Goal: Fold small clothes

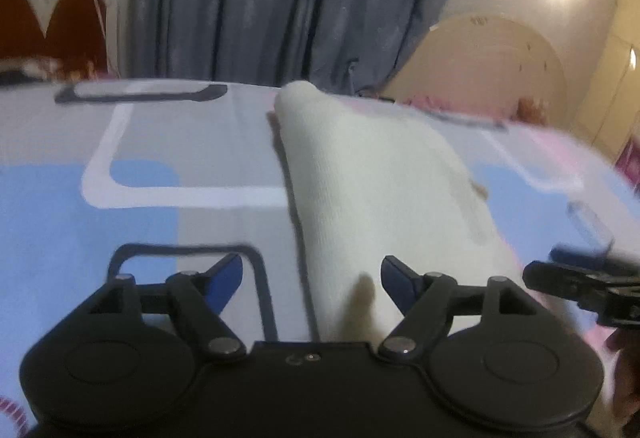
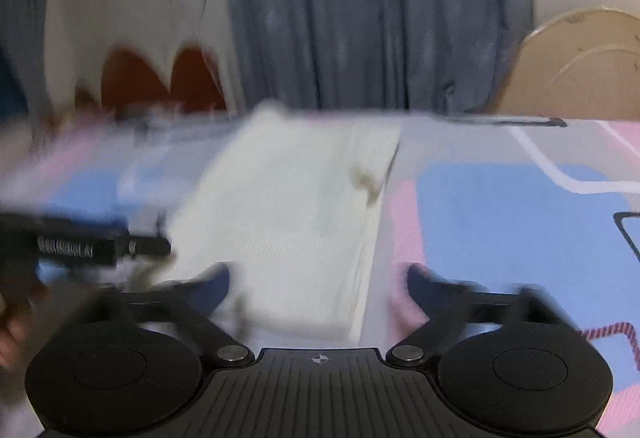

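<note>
A cream-white knitted garment (image 1: 380,190) lies folded into a long strip on the patterned bed sheet (image 1: 120,198). My left gripper (image 1: 312,276) is open, with the garment's near end lying below and between its blue-tipped fingers, and the pads are not pressing on it. In the right wrist view the same garment (image 2: 288,206) stretches away from me. My right gripper (image 2: 320,282) stands wide open over its near right edge, holding nothing. Each gripper shows in the other's view: the right one (image 1: 580,278) at the right edge, the left one (image 2: 100,246) at the left. Both views are blurred.
The sheet (image 2: 520,218) has blue, pink and grey blocks. Grey curtains (image 1: 260,6) hang behind the bed, with a red and white headboard (image 1: 60,22) to the left and a cream arched panel (image 1: 488,62) to the right. A hand (image 2: 12,338) holds the left gripper.
</note>
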A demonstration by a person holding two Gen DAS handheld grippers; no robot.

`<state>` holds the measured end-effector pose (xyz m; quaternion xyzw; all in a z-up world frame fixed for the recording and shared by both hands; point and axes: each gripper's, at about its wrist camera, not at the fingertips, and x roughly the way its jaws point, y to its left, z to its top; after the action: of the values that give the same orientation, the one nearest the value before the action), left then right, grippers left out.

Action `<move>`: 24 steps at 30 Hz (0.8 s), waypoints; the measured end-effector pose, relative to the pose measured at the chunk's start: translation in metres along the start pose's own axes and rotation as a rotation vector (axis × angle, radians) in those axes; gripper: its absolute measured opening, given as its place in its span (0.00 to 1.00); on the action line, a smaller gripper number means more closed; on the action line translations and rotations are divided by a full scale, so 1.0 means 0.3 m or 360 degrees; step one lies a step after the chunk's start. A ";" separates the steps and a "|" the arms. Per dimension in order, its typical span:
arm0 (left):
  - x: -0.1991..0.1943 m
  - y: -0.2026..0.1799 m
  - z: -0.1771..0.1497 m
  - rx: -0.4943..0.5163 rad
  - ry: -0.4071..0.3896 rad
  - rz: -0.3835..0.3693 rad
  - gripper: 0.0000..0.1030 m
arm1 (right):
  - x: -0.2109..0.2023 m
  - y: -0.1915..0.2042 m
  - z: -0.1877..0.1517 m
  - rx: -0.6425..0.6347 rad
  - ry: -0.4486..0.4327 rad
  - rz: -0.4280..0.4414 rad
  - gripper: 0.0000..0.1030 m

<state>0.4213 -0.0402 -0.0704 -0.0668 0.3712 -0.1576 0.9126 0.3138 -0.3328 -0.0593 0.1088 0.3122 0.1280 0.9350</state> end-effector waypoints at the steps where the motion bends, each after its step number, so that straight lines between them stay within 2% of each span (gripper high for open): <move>1: 0.018 0.023 0.021 -0.0063 -0.0003 -0.0032 0.73 | 0.014 -0.029 0.018 0.0081 0.0005 0.0009 0.84; 5: 0.112 0.084 0.090 -0.0225 0.0060 -0.0151 0.73 | 0.113 -0.156 0.085 0.0394 0.0035 0.0069 0.69; 7: 0.159 0.103 0.112 -0.0266 0.0093 -0.0211 0.73 | 0.164 -0.202 0.114 0.0502 0.0038 0.0114 0.66; 11: 0.256 0.144 0.117 -0.0383 0.0162 -0.0320 0.72 | 0.269 -0.267 0.157 0.0671 0.0113 0.0231 0.66; 13: 0.281 0.163 0.118 -0.0438 0.0148 -0.0373 0.72 | 0.324 -0.292 0.158 0.0740 0.0174 0.0295 0.66; 16: 0.314 0.185 0.129 -0.0512 0.0160 -0.0429 0.71 | 0.351 -0.312 0.175 0.0751 0.0171 0.0325 0.66; 19: 0.345 0.169 0.147 -0.0499 0.0188 -0.0458 0.70 | 0.379 -0.287 0.200 0.0695 0.0198 0.0314 0.65; 21: 0.368 0.140 0.161 -0.0462 0.0234 -0.0493 0.70 | 0.390 -0.258 0.212 0.0632 0.0222 0.0290 0.60; 22: 0.378 0.115 0.166 -0.0409 0.0246 -0.0474 0.68 | 0.389 -0.244 0.212 0.0607 0.0231 0.0280 0.56; 23: 0.380 0.091 0.167 -0.0336 0.0239 -0.0420 0.65 | 0.391 -0.236 0.211 0.0598 0.0243 0.0275 0.47; 24: 0.380 0.067 0.170 -0.0256 0.0225 -0.0359 0.54 | 0.391 -0.231 0.209 0.0582 0.0248 0.0260 0.43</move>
<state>0.5386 -0.0595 -0.1135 -0.1695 0.4361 -0.2332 0.8525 0.4545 -0.3698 -0.0951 0.2912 0.3917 0.1525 0.8594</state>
